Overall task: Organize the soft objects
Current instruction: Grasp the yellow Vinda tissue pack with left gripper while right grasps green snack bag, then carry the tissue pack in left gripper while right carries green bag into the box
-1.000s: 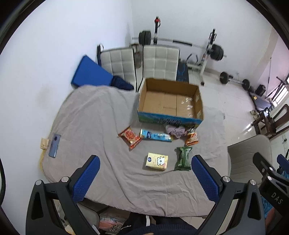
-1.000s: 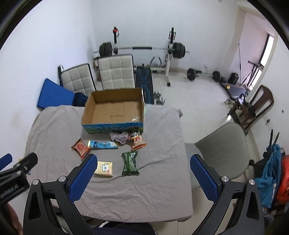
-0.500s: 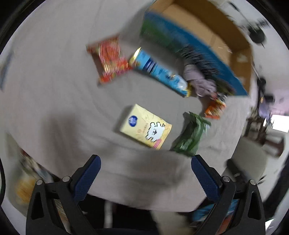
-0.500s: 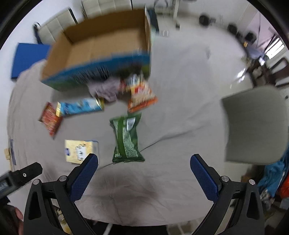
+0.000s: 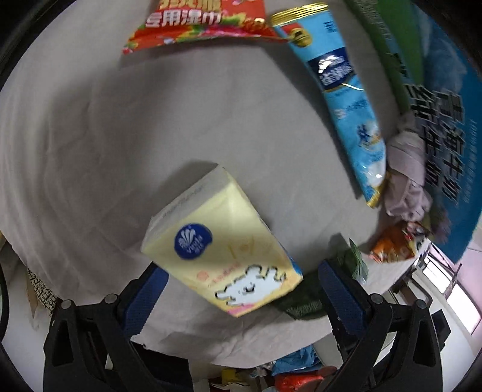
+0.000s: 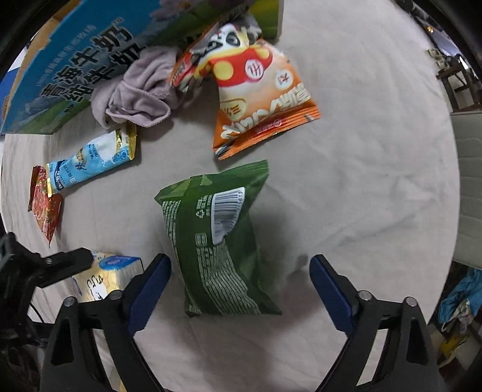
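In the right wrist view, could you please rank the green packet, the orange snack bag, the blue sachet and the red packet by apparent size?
1. green packet, though nearness to the camera inflates it
2. orange snack bag
3. blue sachet
4. red packet

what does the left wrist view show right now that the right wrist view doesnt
Only the left wrist view shows the left gripper open around the yellow tissue pack. Only the right wrist view shows the right gripper open around the green packet, plus the grey chair. Both show the blue sachet, red packet, orange snack bag, purple cloth and box.
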`<action>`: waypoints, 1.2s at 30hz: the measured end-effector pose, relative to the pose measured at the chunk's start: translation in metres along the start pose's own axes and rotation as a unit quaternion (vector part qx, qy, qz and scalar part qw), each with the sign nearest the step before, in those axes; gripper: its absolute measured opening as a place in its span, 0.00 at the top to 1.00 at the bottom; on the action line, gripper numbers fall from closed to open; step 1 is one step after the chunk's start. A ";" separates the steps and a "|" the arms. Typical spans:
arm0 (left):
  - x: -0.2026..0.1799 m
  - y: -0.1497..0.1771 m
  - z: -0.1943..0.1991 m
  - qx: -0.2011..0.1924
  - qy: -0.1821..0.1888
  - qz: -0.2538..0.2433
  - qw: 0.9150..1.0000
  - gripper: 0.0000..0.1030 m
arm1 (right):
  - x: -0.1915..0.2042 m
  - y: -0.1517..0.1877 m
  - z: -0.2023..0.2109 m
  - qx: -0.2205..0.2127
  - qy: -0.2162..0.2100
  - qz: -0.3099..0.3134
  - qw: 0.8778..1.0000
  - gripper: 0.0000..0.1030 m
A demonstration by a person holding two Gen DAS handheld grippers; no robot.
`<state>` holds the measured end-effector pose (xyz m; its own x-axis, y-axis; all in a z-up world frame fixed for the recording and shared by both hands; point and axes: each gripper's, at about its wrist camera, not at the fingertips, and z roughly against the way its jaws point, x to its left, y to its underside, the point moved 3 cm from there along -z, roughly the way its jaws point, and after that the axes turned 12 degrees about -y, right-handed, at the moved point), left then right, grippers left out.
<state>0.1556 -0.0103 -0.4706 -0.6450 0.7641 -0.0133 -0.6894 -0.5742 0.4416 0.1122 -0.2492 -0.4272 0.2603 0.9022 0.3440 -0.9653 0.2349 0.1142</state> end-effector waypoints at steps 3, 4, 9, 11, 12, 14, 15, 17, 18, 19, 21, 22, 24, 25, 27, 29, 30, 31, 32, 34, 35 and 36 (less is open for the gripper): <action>-0.004 0.001 -0.009 -0.010 -0.018 -0.015 1.000 0.18 | -0.001 -0.001 -0.012 0.008 -0.005 0.000 1.000 0.20; -0.008 0.004 -0.008 -0.022 -0.028 -0.033 0.999 0.19 | -0.002 0.001 -0.016 0.016 -0.007 0.001 1.000 0.26; -0.046 0.024 0.004 -0.110 -0.158 -0.234 0.953 0.25 | -0.004 0.018 -0.029 0.059 0.010 0.026 0.998 0.47; -0.063 0.037 0.003 -0.149 -0.232 -0.329 0.903 0.26 | -0.007 0.029 -0.033 0.076 0.020 0.037 0.996 0.47; -0.068 0.040 0.001 -0.166 -0.265 -0.357 0.880 0.25 | -0.010 0.034 -0.035 0.081 0.023 0.040 0.996 0.47; -0.072 0.041 -0.004 -0.163 -0.275 -0.365 0.875 0.25 | -0.015 0.039 -0.038 0.075 0.022 0.045 0.996 0.47; -0.071 0.040 -0.008 -0.156 -0.267 -0.350 0.884 0.25 | -0.016 0.040 -0.039 0.070 0.022 0.044 0.996 0.47; -0.066 0.039 -0.012 -0.145 -0.233 -0.317 0.908 0.25 | -0.015 0.042 -0.042 0.067 0.021 0.042 0.997 0.47; -0.063 0.039 -0.014 -0.140 -0.211 -0.298 0.921 0.26 | -0.013 0.041 -0.047 0.068 0.020 0.040 0.997 0.47; -0.061 0.041 -0.016 -0.138 -0.198 -0.281 0.929 0.28 | -0.010 0.039 -0.054 0.070 0.024 0.040 0.996 0.47; -0.057 0.047 -0.019 -0.158 -0.196 -0.271 0.929 0.39 | -0.007 0.040 -0.063 0.069 0.035 0.044 0.996 0.47; -0.057 0.053 -0.021 -0.168 -0.195 -0.273 0.927 0.39 | -0.007 0.041 -0.066 0.068 0.038 0.044 0.996 0.48; -0.056 0.064 -0.021 -0.185 -0.203 -0.280 0.920 0.40 | -0.007 0.046 -0.067 0.064 0.039 0.044 0.996 0.53; -0.053 0.074 -0.013 -0.195 -0.212 -0.288 0.913 0.40 | -0.006 0.049 -0.065 0.063 0.039 0.046 0.996 0.56; -0.051 0.093 0.007 -0.219 -0.218 -0.297 0.904 0.40 | -0.004 0.054 -0.061 0.058 0.035 0.044 0.997 0.58; -0.050 0.109 0.027 -0.243 -0.216 -0.305 0.895 0.40 | -0.003 0.060 -0.055 0.050 0.031 0.048 0.997 0.60; -0.054 0.125 0.035 -0.254 -0.213 -0.308 0.892 0.40 | -0.001 0.062 -0.051 0.046 0.028 0.051 0.997 0.60; -0.056 0.139 0.045 -0.268 -0.213 -0.310 0.887 0.40 | 0.001 0.066 -0.044 0.040 0.022 0.058 0.997 0.61; -0.057 0.151 0.056 -0.283 -0.207 -0.311 0.883 0.40 | 0.003 0.071 -0.036 0.033 0.018 0.065 0.997 0.61; -0.062 0.161 0.078 -0.304 -0.192 -0.311 0.880 0.40 | 0.008 0.079 -0.022 0.019 0.008 0.076 0.997 0.61; -0.065 0.168 0.087 -0.313 -0.187 -0.311 0.878 0.40 | 0.010 0.082 -0.012 0.010 0.005 0.084 0.996 0.61; -0.068 0.181 0.101 -0.326 -0.177 -0.311 0.875 0.40 | 0.013 0.086 -0.001 -0.002 0.003 0.092 0.996 0.61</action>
<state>0.1080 -0.1363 -0.2992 -0.0149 0.9655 0.2598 -0.9868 0.0278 -0.1597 0.0328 -0.2176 -0.4136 0.0795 0.9325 0.3524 -0.9966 0.0674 0.0464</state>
